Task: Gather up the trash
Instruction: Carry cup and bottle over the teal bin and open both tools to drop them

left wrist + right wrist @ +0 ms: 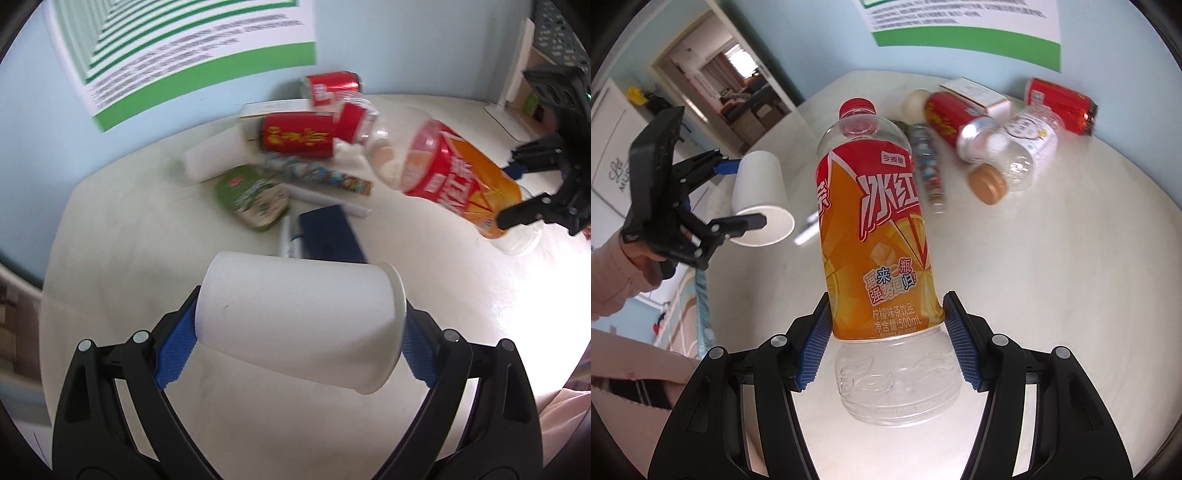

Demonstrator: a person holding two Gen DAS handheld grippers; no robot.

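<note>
My left gripper [299, 325] is shut on a white paper cup [295, 317], held sideways above the white table [129, 258]; gripper and cup [761, 195] also show at the left of the right wrist view. My right gripper [886, 332] is shut on the lower body of an empty iced-tea bottle [875, 236] with an orange and red label, lifted off the table; the bottle [450, 173] also shows at the right of the left wrist view, with the right gripper [532, 192] on it.
A trash pile lies at the table's back: two red cans [295, 136] [332, 86], a white box [273, 109], a green packet [253, 197], a dark blue box [328, 236], a colourful tube [929, 166], a clear gold-capped bottle [1023, 155]. A poster hangs on the blue wall [37, 110].
</note>
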